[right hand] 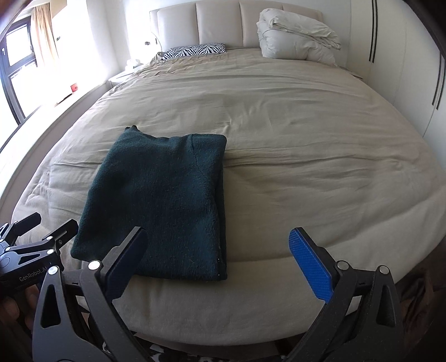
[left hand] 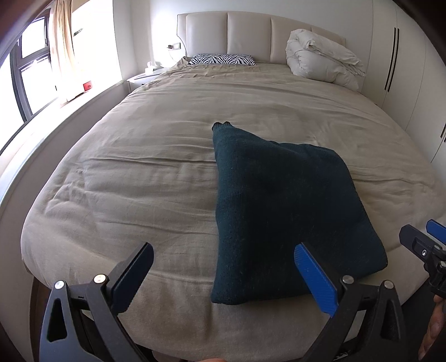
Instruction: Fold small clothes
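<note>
While both tools hover at the foot of the bed [right hand: 278, 172], we see the left hand-held gripper [left hand: 223, 267] spread wide and empty, its right finger overlapping the near right corner of the folded dark green sweater [left hand: 281, 206] in view. The right hand-held gripper [right hand: 220, 250] is likewise released, its left finger over the sweater's near edge. The sweater lies flat near the bed's foot. Farther off, we make out a zebra-print pillow [right hand: 195, 50] and a bundled white duvet [right hand: 295, 39] against the headboard [right hand: 217, 25].
</note>
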### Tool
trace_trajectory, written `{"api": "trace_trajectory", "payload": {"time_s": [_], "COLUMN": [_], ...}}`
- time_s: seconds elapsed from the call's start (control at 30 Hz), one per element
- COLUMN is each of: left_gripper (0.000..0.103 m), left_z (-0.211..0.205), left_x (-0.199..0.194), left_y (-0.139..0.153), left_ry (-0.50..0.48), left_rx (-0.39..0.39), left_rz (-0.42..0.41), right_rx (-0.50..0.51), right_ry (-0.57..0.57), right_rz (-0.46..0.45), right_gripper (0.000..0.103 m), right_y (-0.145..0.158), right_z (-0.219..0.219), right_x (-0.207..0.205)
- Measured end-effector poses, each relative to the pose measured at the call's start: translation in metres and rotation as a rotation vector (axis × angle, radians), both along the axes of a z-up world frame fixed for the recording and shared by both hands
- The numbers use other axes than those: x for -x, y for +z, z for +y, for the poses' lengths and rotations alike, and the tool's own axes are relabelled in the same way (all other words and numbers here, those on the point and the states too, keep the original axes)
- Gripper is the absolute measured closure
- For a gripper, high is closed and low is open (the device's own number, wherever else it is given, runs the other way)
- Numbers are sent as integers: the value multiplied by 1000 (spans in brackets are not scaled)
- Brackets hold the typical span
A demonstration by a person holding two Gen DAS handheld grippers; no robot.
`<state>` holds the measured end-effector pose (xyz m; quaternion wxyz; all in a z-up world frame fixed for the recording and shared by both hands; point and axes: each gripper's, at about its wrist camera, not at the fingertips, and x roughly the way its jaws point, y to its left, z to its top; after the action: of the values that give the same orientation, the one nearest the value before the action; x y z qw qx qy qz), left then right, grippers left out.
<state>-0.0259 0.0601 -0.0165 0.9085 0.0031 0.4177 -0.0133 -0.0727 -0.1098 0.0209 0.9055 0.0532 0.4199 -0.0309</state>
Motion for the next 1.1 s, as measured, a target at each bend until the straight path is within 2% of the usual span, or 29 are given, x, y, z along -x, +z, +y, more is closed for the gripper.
{"api": "trace_trajectory", "payload": {"time_s": [1.1], "left_gripper": [0], "left_z": [0], "left_x": [-3], "left_y": [-11], "left_ry": [5], "left_rx": [3], "left_rz": [27], "right_rx": [-3], "right_ry": [-9], "right_rz": [30], "right_gripper": [0], "right_y": [-14], "right_z": [7], "right_x": [-6]}}
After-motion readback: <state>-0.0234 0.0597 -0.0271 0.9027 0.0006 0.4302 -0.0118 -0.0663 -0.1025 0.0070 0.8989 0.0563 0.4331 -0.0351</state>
